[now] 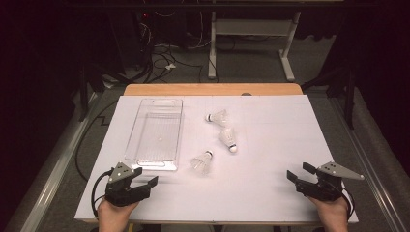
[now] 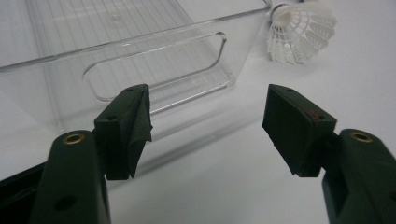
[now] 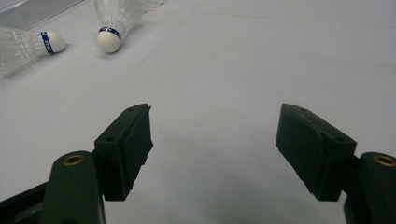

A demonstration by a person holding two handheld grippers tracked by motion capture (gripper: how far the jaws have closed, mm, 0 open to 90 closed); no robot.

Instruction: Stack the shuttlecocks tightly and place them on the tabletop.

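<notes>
Three white shuttlecocks lie on the white table top (image 1: 270, 145): one at the back (image 1: 217, 117), one in the middle (image 1: 228, 139), one nearest the front (image 1: 201, 162). A clear plastic bin (image 1: 154, 133) stands empty to their left. My left gripper (image 1: 146, 175) is open near the bin's front end, with nothing between its jaws. In the left gripper view the bin's handle wall (image 2: 140, 51) is just ahead of the gripper (image 2: 208, 121), and the near shuttlecock (image 2: 301, 30) shows its feather skirt. My right gripper (image 3: 215, 140) is open and empty at the front right (image 1: 298, 171), with two shuttlecocks (image 3: 28, 44) (image 3: 116, 21) far ahead.
The white sheet covers a wooden table whose back edge (image 1: 212, 89) shows. Beyond it are a dark floor with cables (image 1: 159, 60) and a white table frame (image 1: 251, 43). Bare sheet lies between the two grippers and to the right of the shuttlecocks.
</notes>
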